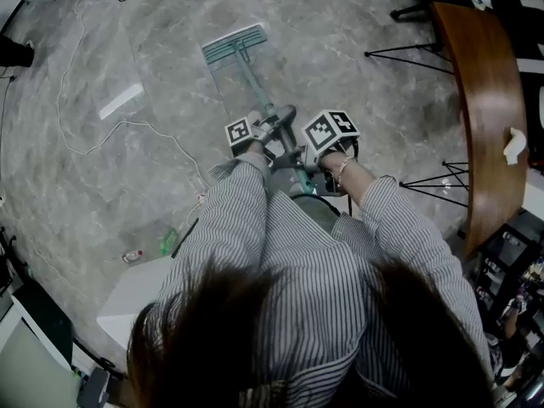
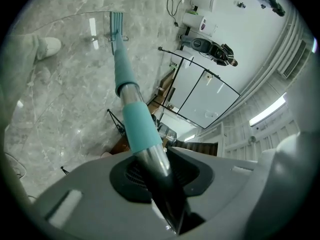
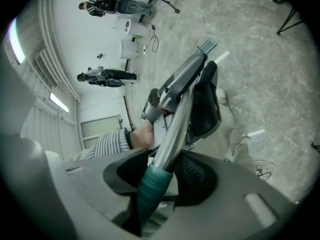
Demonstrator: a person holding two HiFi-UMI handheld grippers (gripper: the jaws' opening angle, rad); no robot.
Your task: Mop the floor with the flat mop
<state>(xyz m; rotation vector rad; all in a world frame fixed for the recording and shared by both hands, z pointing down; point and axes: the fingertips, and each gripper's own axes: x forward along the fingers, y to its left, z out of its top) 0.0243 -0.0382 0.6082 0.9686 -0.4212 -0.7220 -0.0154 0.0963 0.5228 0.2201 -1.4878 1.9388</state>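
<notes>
Your striped sleeves [image 1: 255,219] end at left tongs [image 2: 159,181] and right tongs [image 3: 156,176], both clenched on the teal-and-metal mop pole [image 1: 257,87]. Its flat teal mop head [image 1: 234,44] lies on grey marble floor [image 1: 340,75] ahead. Likely mid-stroke; next, drag it with the head kept flat.

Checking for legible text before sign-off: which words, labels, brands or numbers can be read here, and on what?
None can be read in any view.
Left gripper's cube, right gripper's cube: square marker patterns, no letters.
Flat mop: no print visible.
Small dropped item: label too small to read.
White cylinder: dark mark, too blurred to read.
</notes>
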